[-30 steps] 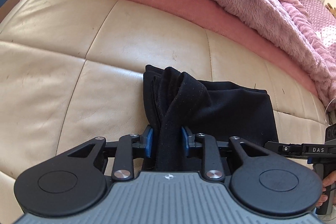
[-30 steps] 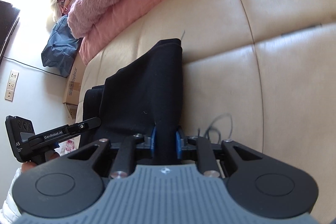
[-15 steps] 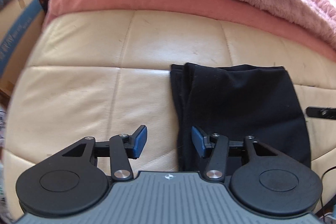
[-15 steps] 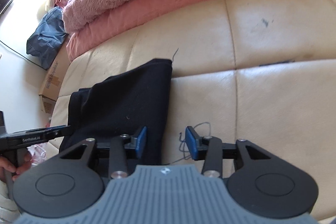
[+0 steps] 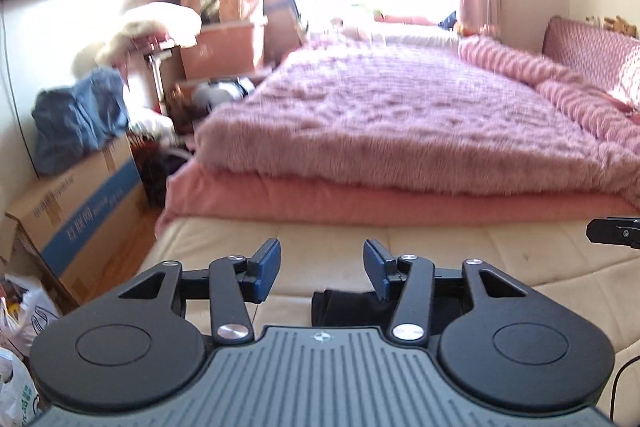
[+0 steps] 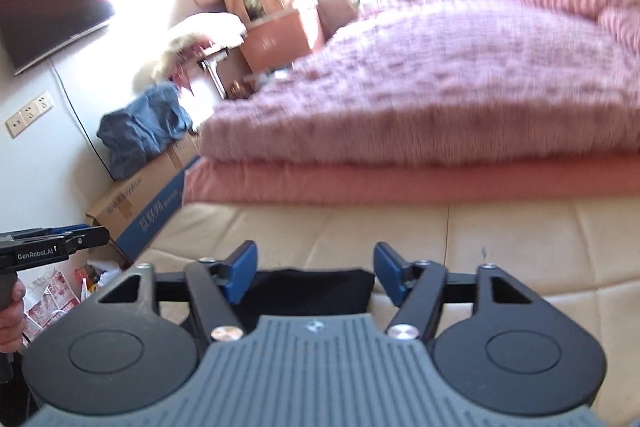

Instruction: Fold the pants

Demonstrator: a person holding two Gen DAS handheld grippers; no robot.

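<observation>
The black pants (image 5: 348, 309) lie folded on the cream leather cushion (image 5: 328, 239), mostly hidden behind the gripper bodies. In the right wrist view the pants (image 6: 308, 289) show as a flat dark patch between the fingers, below them. My left gripper (image 5: 320, 269) is open and empty, raised and pulled back from the pants. My right gripper (image 6: 314, 269) is open and empty, also raised above the pants. The right gripper's tip (image 5: 614, 231) shows at the right edge of the left wrist view; the left gripper's tip (image 6: 52, 247) shows at the left edge of the right wrist view.
A fluffy pink blanket (image 5: 400, 131) on a salmon mattress pad (image 5: 360, 199) lies beyond the cushion. Cardboard boxes (image 5: 80, 215) with blue clothing (image 5: 76, 123) on top stand on the left. Bags (image 5: 20, 327) lie on the floor. A wall TV (image 6: 52, 15) hangs on the left.
Both grippers opened and let go of the pants a second ago. Since then both have lifted and tilted up, so the views now look across the room.
</observation>
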